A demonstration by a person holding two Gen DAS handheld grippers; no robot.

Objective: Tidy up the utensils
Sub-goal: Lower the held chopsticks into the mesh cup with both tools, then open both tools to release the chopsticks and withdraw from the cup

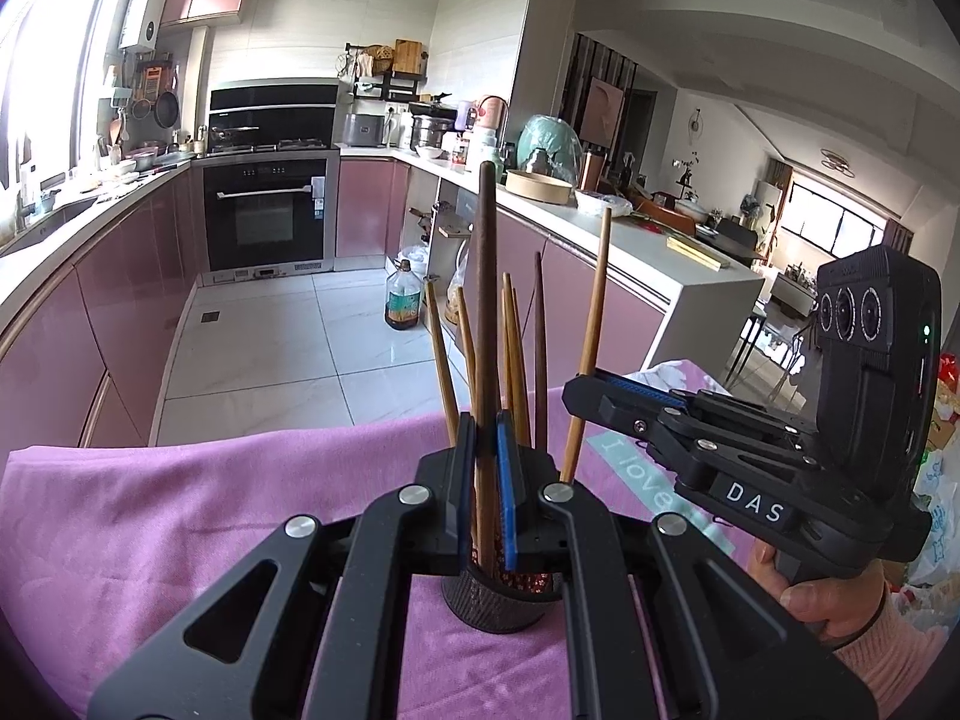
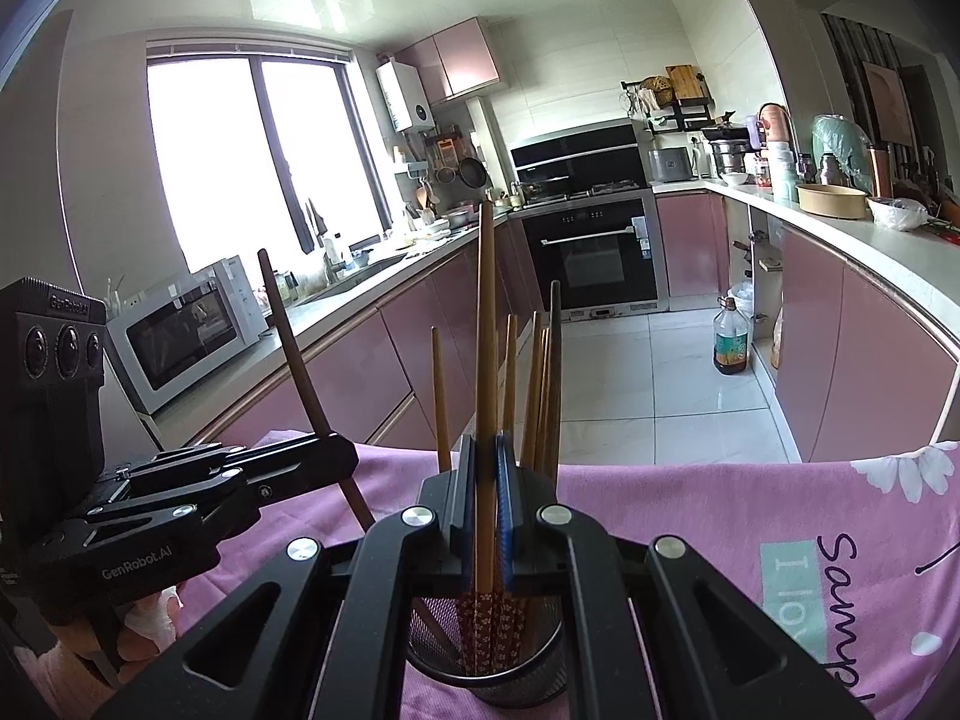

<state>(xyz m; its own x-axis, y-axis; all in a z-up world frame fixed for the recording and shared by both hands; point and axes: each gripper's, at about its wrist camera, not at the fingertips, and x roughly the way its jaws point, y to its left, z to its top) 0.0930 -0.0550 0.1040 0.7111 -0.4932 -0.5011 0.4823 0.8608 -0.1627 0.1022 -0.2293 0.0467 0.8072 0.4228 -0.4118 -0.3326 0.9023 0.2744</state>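
Your left gripper clenched on dark brown chopstick | your right gripper clenched on lighter wooden chopstick | both sticks upright, lower ends in black mesh holder among other chopsticks | holder on pink cloth

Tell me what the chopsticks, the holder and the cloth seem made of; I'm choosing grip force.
Chopsticks: probably wood or bamboo, with a matte brown, tapered shaft; the lower ends carry a red flowered pattern, painted or wrapped. Holder: looks like black metal mesh, with a see-through grid wall and a solid rim. Cloth: soft woven fabric, matte pink, lying in folds, with printed letters.
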